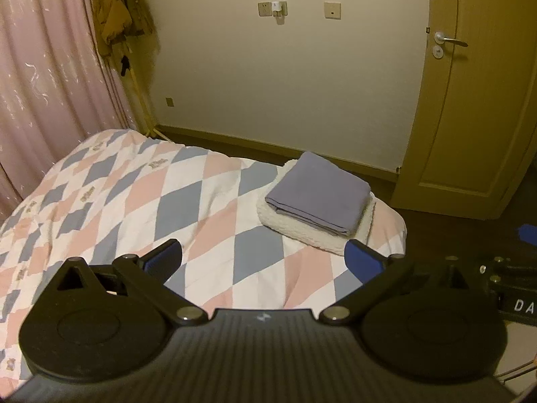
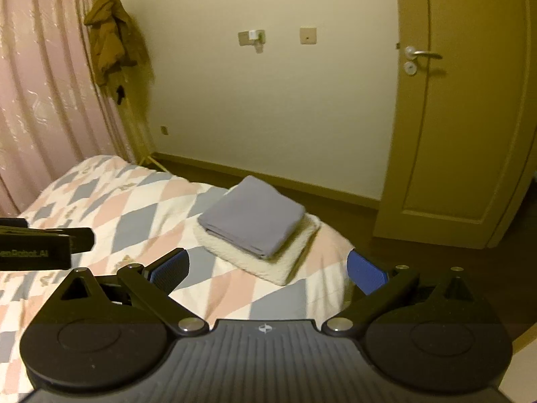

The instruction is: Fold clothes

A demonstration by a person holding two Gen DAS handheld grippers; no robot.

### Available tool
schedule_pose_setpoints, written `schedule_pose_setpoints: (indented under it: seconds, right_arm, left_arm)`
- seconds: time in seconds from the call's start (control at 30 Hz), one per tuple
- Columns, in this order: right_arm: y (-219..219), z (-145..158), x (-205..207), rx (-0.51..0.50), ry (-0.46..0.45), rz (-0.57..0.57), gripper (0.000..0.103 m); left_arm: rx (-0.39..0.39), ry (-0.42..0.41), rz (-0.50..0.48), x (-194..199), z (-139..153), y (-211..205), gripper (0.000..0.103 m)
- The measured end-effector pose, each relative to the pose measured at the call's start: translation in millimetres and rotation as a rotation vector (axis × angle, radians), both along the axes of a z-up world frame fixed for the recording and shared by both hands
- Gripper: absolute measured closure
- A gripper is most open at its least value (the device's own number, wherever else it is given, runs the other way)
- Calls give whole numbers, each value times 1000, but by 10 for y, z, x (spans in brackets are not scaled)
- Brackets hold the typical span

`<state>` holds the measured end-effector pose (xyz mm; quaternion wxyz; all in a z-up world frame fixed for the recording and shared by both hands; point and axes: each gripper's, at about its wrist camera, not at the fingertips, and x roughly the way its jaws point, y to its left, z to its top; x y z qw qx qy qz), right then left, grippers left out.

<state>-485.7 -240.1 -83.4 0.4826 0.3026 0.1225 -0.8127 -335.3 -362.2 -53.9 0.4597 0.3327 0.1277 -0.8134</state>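
Note:
A folded lilac-grey garment (image 1: 319,194) (image 2: 253,216) lies on top of a folded white fleecy garment (image 1: 302,230) (image 2: 265,262) at the far right corner of the bed (image 1: 141,188) (image 2: 134,215). My left gripper (image 1: 263,257) is open above the bedspread, short of the stack, with nothing between its blue pads. My right gripper (image 2: 268,270) is also open and empty, hovering in front of the same stack. The left gripper's black body (image 2: 40,245) shows at the left edge of the right wrist view.
The bed has a pink, blue and white diamond-pattern cover. A pink curtain (image 1: 50,84) hangs on the left, with a brown jacket (image 1: 115,6) on a stand beside it. A closed door (image 1: 476,100) stands on the right, past dark floor (image 1: 453,231).

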Motion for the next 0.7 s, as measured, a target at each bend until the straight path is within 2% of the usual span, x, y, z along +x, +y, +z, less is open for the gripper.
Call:
schedule_pose_setpoints:
  seconds: [0.2,0.33,0.53,0.7]
  right_arm:
    - [89,-30,94,-28,43,-88,0]
    - [179,-77,120,-71,15,-80,0]
    - [70,-134,128,6,30,-23,0]
    - [-57,-235,60,63,-11,-39,0]
  left_arm:
    - [-52,-32,15,88,0,147,1]
    - [-30,-22,21,174,-3,192,1]
    - [29,-49,24,173,-122,130,1]
    - [58,-72,15,129,-244,80,1]
